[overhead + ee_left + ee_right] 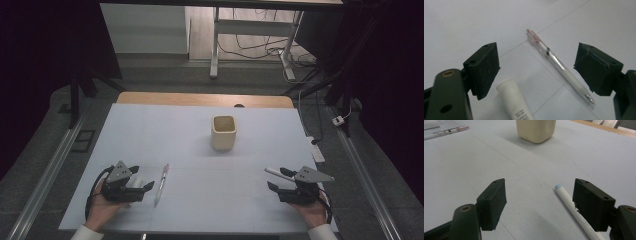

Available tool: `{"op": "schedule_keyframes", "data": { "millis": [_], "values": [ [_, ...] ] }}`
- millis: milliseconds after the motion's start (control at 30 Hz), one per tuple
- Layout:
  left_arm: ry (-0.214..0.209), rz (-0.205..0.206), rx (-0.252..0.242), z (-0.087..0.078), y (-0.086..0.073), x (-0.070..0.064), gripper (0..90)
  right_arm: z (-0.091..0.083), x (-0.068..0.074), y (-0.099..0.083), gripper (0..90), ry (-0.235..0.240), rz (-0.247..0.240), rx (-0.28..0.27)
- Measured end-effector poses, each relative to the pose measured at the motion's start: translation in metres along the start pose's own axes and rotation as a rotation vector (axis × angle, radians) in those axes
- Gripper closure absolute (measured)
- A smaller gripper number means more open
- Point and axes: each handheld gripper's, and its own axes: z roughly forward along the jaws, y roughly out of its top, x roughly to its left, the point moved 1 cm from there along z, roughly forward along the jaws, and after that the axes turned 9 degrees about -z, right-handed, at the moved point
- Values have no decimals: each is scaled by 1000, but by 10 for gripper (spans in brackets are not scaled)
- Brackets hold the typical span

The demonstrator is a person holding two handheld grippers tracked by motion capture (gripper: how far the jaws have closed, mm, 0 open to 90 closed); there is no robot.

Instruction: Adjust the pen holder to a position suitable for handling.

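Note:
My left gripper rests on the white table sheet near the front left, held by a hand, open. A white capped marker lies between its jaws, closer to the left jaw, untouched. A clear pen with a white grip and pink end lies just inside its right jaw; from above the pen lies to the right of that gripper. My right gripper sits at the front right, open. Another white marker with a pale blue tip lies by its right jaw. A cream square cup stands upright mid-table.
The cream cup stands ahead of the right gripper, with the pen far to its left. The sheet's front edge is just behind both hands. A wooden table edge borders the far side; metal rails run along both sides.

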Motion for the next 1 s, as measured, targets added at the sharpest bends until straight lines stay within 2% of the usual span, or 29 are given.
{"op": "schedule_keyframes", "data": {
  "millis": [267,367,467,700,833,1000],
  "values": [
    [0,5,-6,-2,-1,-1,195,-1,-4,-1,267,-4,21,2],
    [-2,7,-6,-2,-1,0,195,-1,-3,-1,271,-6,13,8],
    [-11,-8,-14,-3,1,0,197,0,-2,-1,273,-4,13,8],
    [-25,-15,-17,-3,2,-1,199,1,-2,1,277,-12,29,14],
    [-33,-19,-25,-3,3,0,201,1,-4,5,282,0,80,-11],
    [-35,-38,-28,-1,4,6,201,10,-7,8,284,-10,74,12]
  ]
}}
